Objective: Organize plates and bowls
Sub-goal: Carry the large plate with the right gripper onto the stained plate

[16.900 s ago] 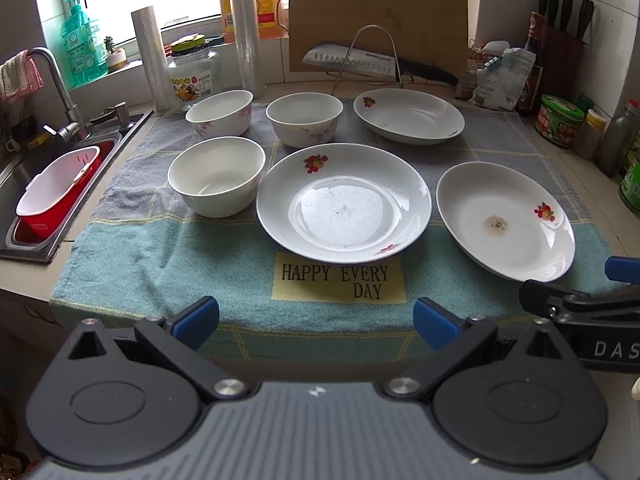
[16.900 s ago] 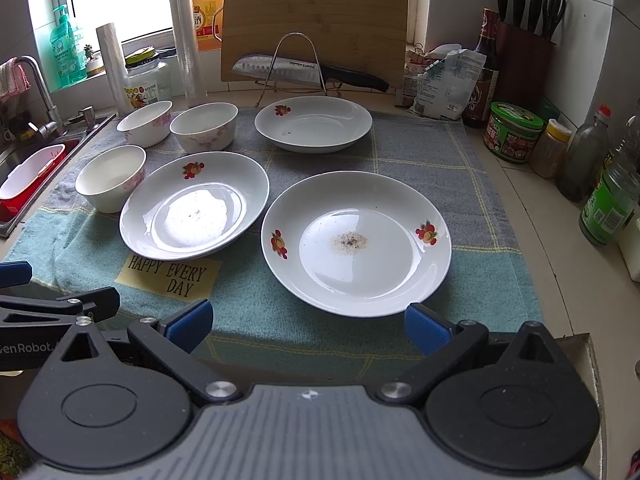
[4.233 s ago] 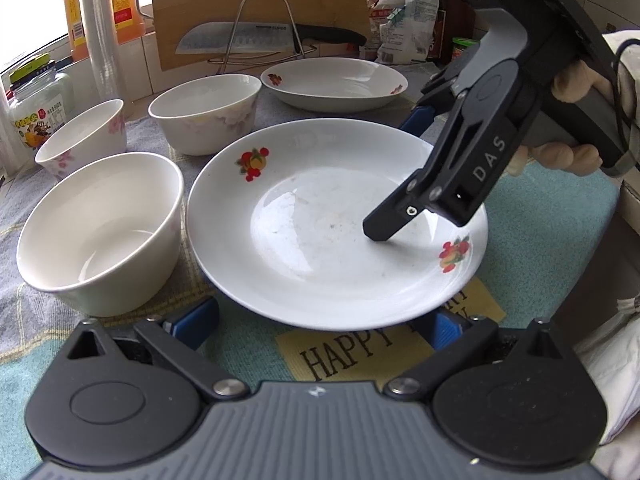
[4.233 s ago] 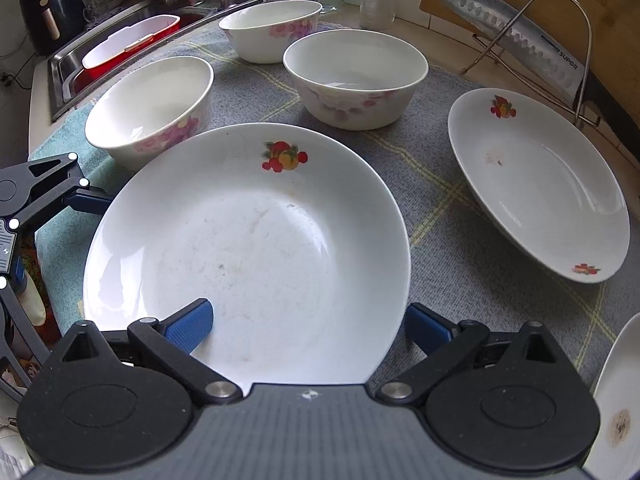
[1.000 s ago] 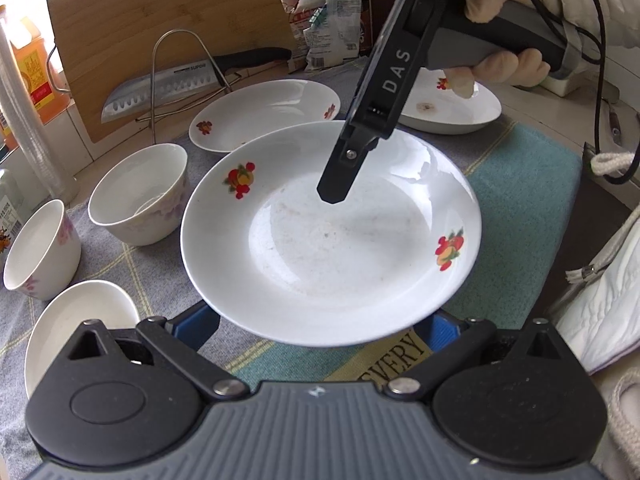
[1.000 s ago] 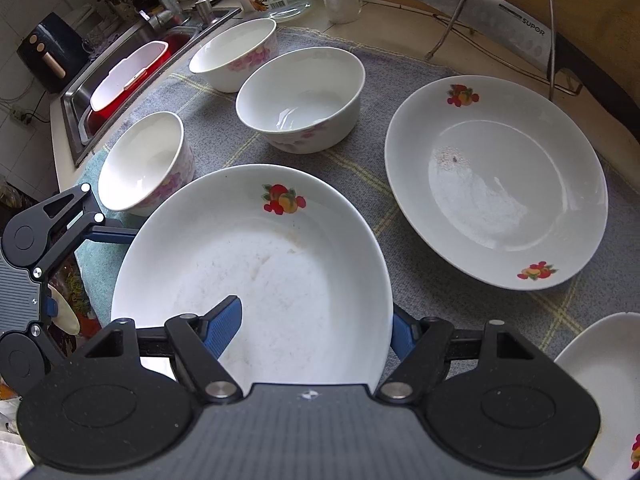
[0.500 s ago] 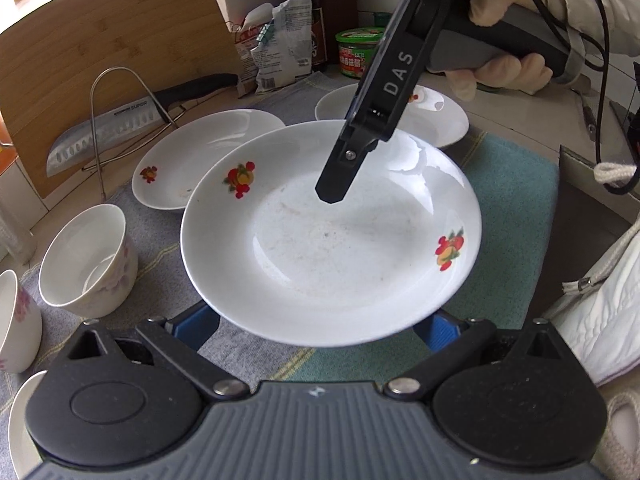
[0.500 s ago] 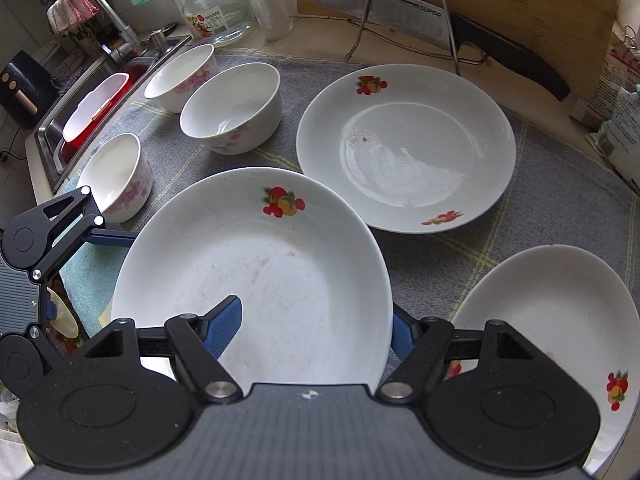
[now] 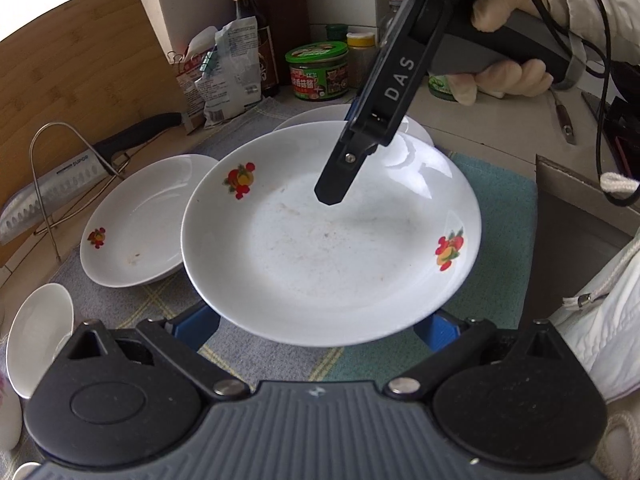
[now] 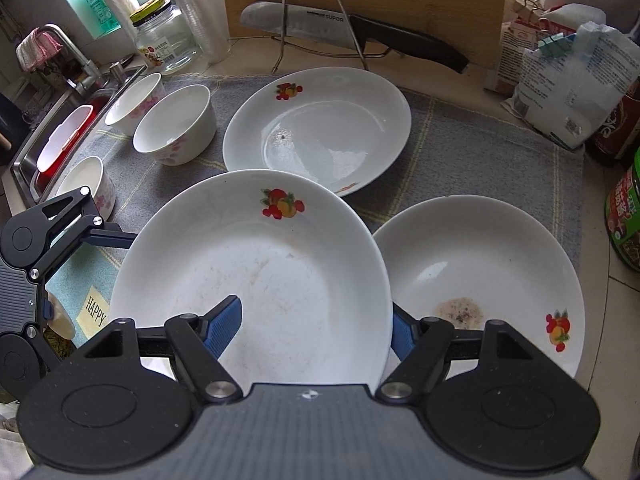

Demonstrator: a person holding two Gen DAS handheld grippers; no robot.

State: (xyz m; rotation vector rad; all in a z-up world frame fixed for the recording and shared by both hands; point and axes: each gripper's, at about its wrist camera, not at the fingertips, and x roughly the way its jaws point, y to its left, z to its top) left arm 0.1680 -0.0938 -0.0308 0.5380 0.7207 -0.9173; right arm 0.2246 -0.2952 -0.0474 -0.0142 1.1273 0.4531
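Fruit-patterned plate [image 10: 256,280] held above the towel-covered worktop [image 10: 480,148]: right hand-held gripper [image 10: 316,330] pinches its rim, left hand-held gripper [image 9: 316,326] spread beneath it.

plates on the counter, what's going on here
A person is clearing dishes with a handheld gripper in each hand. The right gripper is clamped on the rim of a fruit-patterned plate, held above the towel, and the left gripper is under its opposite edge. Two more plates and three bowls sit on the towel.
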